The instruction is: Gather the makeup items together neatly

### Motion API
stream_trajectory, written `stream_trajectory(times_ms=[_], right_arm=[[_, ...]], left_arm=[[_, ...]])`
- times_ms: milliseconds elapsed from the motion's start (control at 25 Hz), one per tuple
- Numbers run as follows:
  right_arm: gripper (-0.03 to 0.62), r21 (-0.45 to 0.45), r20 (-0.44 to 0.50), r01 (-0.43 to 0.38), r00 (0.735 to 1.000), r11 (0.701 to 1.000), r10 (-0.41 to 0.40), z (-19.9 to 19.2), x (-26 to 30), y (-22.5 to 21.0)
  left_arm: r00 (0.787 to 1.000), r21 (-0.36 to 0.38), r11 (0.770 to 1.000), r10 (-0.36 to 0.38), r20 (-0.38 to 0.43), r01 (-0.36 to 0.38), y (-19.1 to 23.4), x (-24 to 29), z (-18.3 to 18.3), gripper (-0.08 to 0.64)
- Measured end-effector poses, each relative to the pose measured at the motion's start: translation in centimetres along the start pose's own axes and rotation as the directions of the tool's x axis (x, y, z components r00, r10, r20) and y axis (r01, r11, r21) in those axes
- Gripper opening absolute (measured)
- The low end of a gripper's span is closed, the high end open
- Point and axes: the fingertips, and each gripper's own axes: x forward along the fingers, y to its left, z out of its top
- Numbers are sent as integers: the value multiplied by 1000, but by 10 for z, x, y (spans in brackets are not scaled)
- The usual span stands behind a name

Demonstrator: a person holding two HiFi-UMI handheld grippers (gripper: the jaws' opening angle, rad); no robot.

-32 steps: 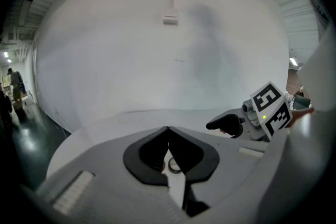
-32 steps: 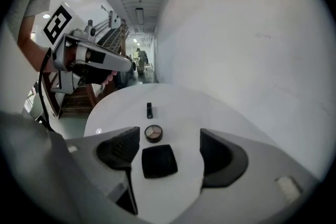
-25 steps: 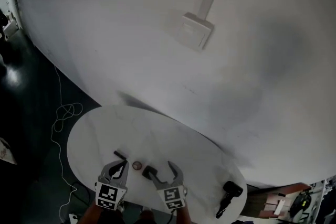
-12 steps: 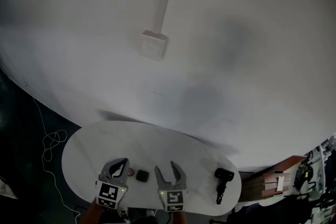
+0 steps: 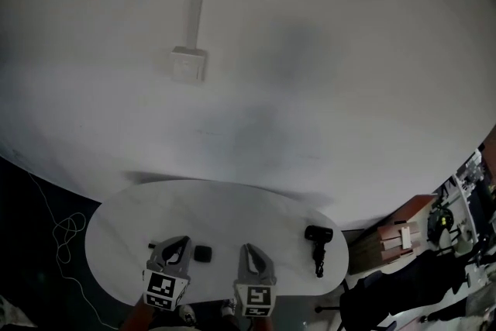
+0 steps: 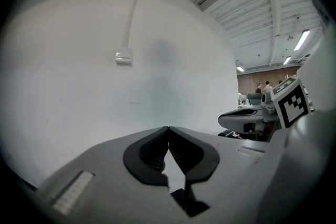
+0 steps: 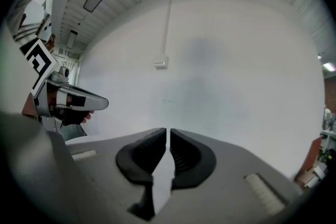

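Both claws are pressed together, empty; my right gripper (image 5: 249, 248) has just been closing. The black case (image 5: 203, 253) lies between it and my left gripper (image 5: 177, 243).

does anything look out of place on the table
The long black item lies alone near the table's right edge, well apart from the small black item at the front. Nothing looks spilled or broken.
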Motion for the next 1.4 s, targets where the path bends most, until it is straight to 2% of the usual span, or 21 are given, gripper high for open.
stream_trajectory(times_ms=[320, 1400], right_arm=[[6, 14, -5, 52, 999, 999, -52, -8, -23, -5], [6, 11, -4, 28, 1000, 1000, -28, 0, -16, -3]], left_arm=[[999, 7, 999, -44, -19, 44, -16, -8, -7, 11], [999, 8, 999, -36, -14, 36, -13, -5, -7, 11]])
